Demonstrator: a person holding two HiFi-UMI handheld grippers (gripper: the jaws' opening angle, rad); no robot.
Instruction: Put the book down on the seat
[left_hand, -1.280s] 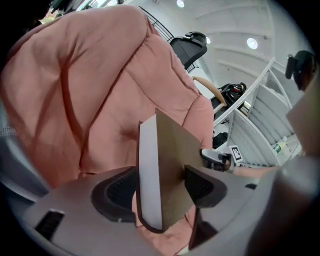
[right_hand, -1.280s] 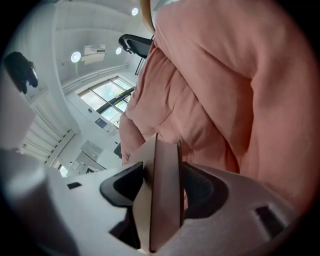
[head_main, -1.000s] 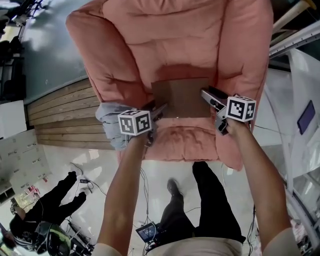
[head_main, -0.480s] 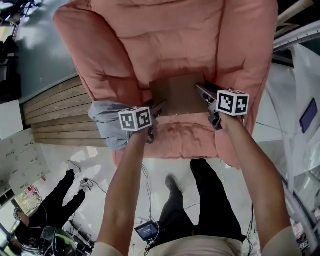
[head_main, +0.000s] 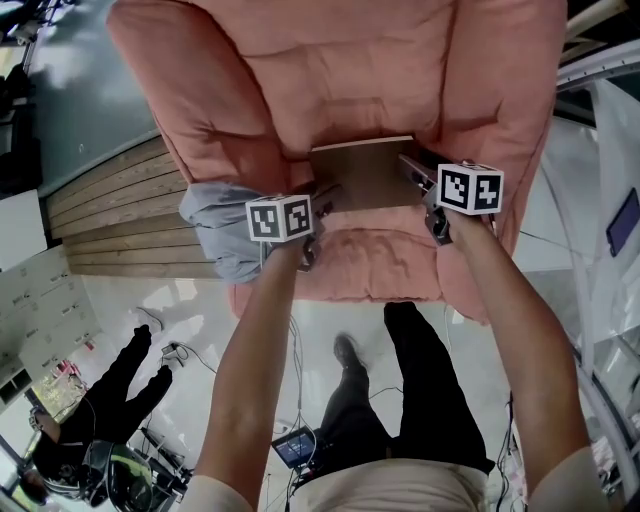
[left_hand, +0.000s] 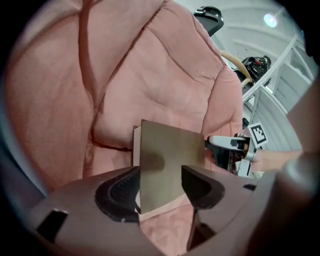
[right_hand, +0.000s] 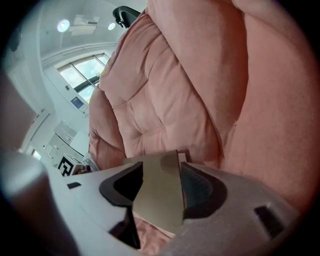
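Observation:
A thin brown book (head_main: 365, 178) hangs over the seat cushion (head_main: 370, 255) of a pink padded armchair (head_main: 330, 70), close to the backrest. My left gripper (head_main: 322, 195) is shut on the book's left edge and my right gripper (head_main: 412, 170) on its right edge. In the left gripper view the book (left_hand: 170, 160) stands tilted between the jaws of the left gripper (left_hand: 160, 180), its lower corner above the cushion, and the right gripper (left_hand: 227, 147) shows beyond it. In the right gripper view the book (right_hand: 160, 190) fills the gap of the right gripper (right_hand: 161, 182).
A grey cloth (head_main: 215, 225) is draped over the chair's left armrest. A wooden platform (head_main: 110, 220) lies left of the chair. On the white floor are cables, a small screen (head_main: 297, 448) and a person (head_main: 90, 420) at lower left. White frames (head_main: 600, 60) stand at the right.
Both grippers have carried the book a little farther toward the backrest, and it now sits tilted, its cover catching more light. Both grips are unchanged.

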